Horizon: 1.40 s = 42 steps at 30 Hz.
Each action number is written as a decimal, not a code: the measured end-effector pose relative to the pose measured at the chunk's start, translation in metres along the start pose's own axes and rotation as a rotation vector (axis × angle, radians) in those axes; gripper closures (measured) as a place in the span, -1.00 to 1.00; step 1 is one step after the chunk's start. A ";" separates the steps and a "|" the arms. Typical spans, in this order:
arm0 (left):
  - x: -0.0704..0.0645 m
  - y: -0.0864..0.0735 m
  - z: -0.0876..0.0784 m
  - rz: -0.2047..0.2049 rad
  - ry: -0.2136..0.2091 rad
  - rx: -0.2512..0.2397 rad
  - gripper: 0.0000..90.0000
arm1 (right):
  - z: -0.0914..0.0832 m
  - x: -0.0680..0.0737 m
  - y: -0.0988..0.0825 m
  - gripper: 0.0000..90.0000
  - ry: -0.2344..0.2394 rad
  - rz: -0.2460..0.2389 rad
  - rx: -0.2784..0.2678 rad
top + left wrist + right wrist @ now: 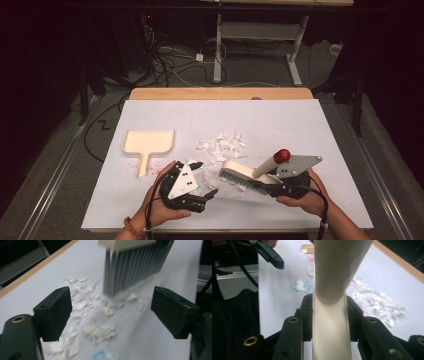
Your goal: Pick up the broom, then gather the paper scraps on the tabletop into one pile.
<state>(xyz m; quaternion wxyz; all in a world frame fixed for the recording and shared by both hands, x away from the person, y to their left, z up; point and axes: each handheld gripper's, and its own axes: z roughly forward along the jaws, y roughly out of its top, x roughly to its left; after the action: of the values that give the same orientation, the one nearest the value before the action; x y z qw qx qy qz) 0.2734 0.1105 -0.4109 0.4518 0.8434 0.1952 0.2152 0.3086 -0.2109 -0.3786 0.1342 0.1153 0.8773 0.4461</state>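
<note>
A brush [239, 173] with a cream handle, red end cap [281, 155] and grey bristles [135, 267] rests its bristles on the white table sheet [300, 125]. My right gripper [270, 181] is shut on the brush handle [337, 270], which runs up between its jaws [331, 312]. My left gripper [206, 178] is open just left of the brush head, and its jaws [112, 302] stand wide around torn white paper scraps [100, 332] without touching them. More scraps [222, 145] lie in a pile behind the brush. A cream dustpan [148, 142] lies flat at the left.
The table's wooden back edge [220, 93] shows beyond the sheet. Faint red specks mark the sheet beside the dustpan handle [145, 167]. A blue mark [300, 285] sits under a scrap near the front. Cables and desk legs [218, 50] are on the floor beyond.
</note>
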 end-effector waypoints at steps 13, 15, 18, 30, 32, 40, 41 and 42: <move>0.012 -0.063 -0.036 -0.049 0.203 0.108 -0.66 | -0.009 -0.019 -0.002 0.51 -0.129 0.059 -0.023; 0.010 -0.068 -0.040 -0.070 0.208 0.111 -0.66 | -0.012 -0.022 -0.003 0.51 -0.149 0.082 -0.038; 0.008 -0.078 -0.044 -0.092 0.227 0.130 -0.66 | -0.018 -0.028 -0.004 0.51 -0.199 0.116 -0.046; 0.014 -0.090 -0.050 -0.102 0.277 0.149 -0.66 | -0.014 -0.054 -0.011 0.51 -0.389 0.154 0.001; 0.014 -0.090 -0.050 -0.101 0.277 0.148 -0.66 | -0.013 -0.057 -0.012 0.51 -0.398 0.165 0.000; 0.020 -0.091 -0.059 -0.137 0.300 0.131 -0.66 | 0.017 -0.085 -0.017 0.51 -0.492 0.153 0.101; 0.022 -0.092 -0.059 -0.143 0.302 0.127 -0.66 | 0.022 -0.088 -0.017 0.51 -0.507 0.150 0.116; 0.023 -0.092 -0.059 -0.148 0.305 0.130 -0.66 | 0.027 -0.092 -0.016 0.51 -0.513 0.147 0.133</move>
<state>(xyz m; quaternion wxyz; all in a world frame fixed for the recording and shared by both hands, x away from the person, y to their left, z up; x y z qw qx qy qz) 0.2478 0.2100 -0.4548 0.3763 0.8118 0.3363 0.2937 0.4029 -0.2293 -0.3952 0.3111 0.2965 0.8314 0.3522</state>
